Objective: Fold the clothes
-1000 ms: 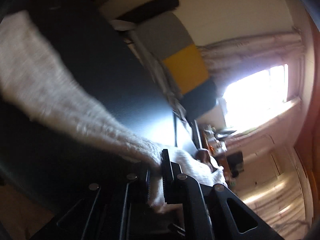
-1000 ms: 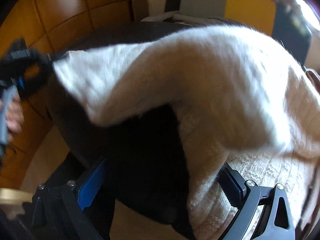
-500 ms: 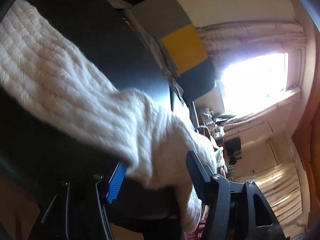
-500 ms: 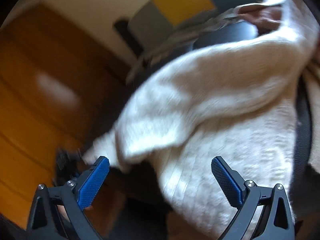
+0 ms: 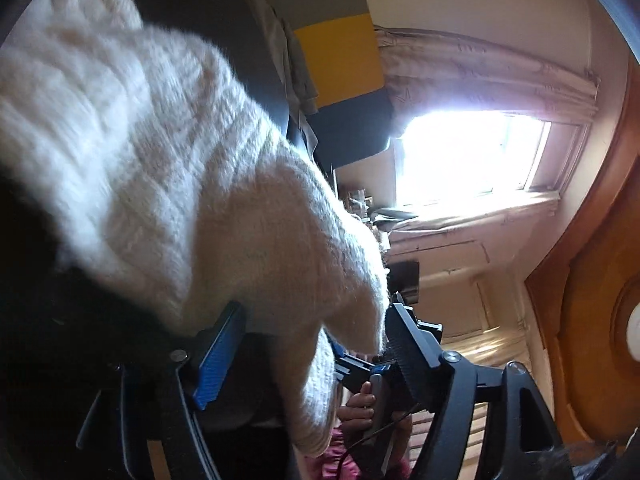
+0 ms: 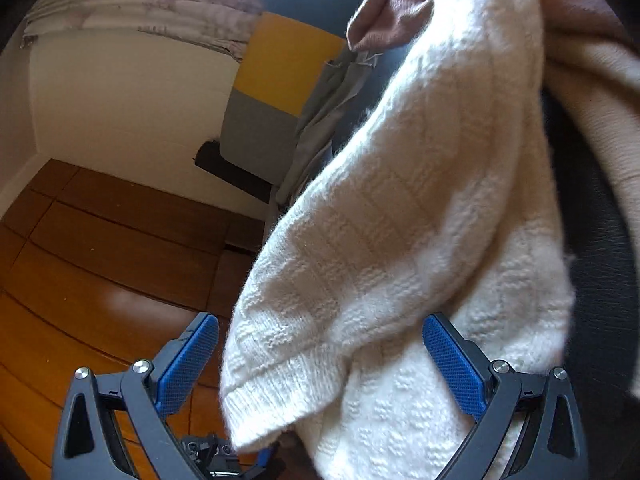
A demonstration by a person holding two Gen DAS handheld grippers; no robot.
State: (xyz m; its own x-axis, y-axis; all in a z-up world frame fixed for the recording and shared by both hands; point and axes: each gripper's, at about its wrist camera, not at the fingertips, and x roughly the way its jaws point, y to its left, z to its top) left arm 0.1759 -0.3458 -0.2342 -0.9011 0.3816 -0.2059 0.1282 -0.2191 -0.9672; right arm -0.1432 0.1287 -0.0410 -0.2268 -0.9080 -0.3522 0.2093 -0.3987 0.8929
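Observation:
A white cable-knit sweater (image 5: 168,184) lies bunched over a black surface (image 5: 64,320). My left gripper (image 5: 312,354) has its jaws opening wide. A fold of the sweater hangs loose between them, and neither pad presses on it. In the right wrist view the sweater (image 6: 400,220) drapes down from the upper right. Its ribbed cuff (image 6: 276,384) hangs between the blue pads of my right gripper (image 6: 320,364), which stands open. A hand (image 5: 358,404) holding the other gripper shows past the left jaws.
A grey, yellow and dark blue panel (image 5: 340,56) stands behind the black surface (image 6: 600,260). A bright window (image 5: 468,156) and orange wooden door (image 5: 592,280) lie to the right. Beige (image 6: 592,92) and brown (image 6: 400,12) garments lie beside the sweater. Wooden panelling (image 6: 100,248) fills the left.
My left gripper was shut on the sweater's edge and has opened, so the cloth now hangs loose between its jaws. The right wrist view has rolled, and the sweater's cuff has come nearer.

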